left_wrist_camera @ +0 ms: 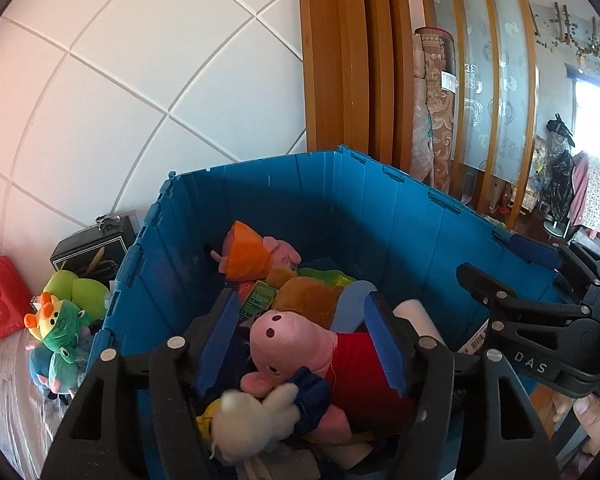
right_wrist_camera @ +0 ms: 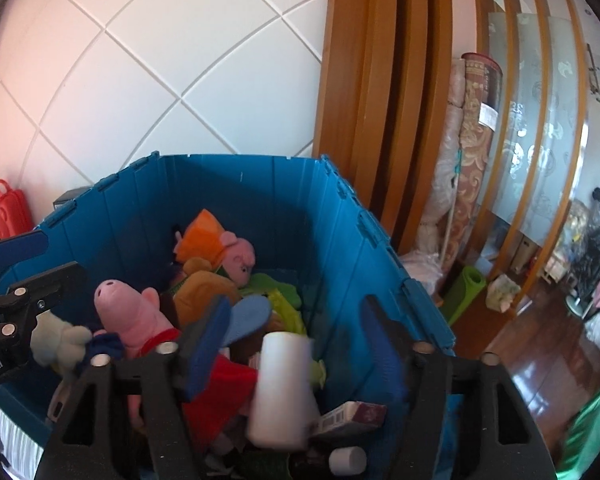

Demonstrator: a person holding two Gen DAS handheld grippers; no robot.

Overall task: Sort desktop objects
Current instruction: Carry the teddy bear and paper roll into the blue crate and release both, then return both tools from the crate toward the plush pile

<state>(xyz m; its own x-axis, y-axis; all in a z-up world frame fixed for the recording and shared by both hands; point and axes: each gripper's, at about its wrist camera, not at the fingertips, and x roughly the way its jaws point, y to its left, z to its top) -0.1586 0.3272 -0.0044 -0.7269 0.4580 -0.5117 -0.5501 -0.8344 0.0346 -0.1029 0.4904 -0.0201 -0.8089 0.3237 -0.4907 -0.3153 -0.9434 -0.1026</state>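
Observation:
A blue plastic bin [left_wrist_camera: 260, 184] [right_wrist_camera: 228, 184] holds several plush toys. My left gripper [left_wrist_camera: 300, 300] hangs open over it. Below its blue pads lie a pink pig plush in a red dress [left_wrist_camera: 292, 340] [right_wrist_camera: 128, 316] and a blurred white plush [left_wrist_camera: 252, 420], neither of them pressed. My right gripper [right_wrist_camera: 296, 302] is also open over the bin's right half. A blurred white bottle [right_wrist_camera: 280, 388] sits loose between its fingers, touching neither pad. Another pig plush in orange [left_wrist_camera: 256, 256] [right_wrist_camera: 216, 248] lies at the bin's back.
Left of the bin sit green plush toys [left_wrist_camera: 64, 320], a black box [left_wrist_camera: 96, 248] and a red case [left_wrist_camera: 0, 300] [right_wrist_camera: 4, 212]. Rolled rugs [right_wrist_camera: 472, 140] lean on a wooden frame to the right. A green mat roll [right_wrist_camera: 464, 292] stands on the floor.

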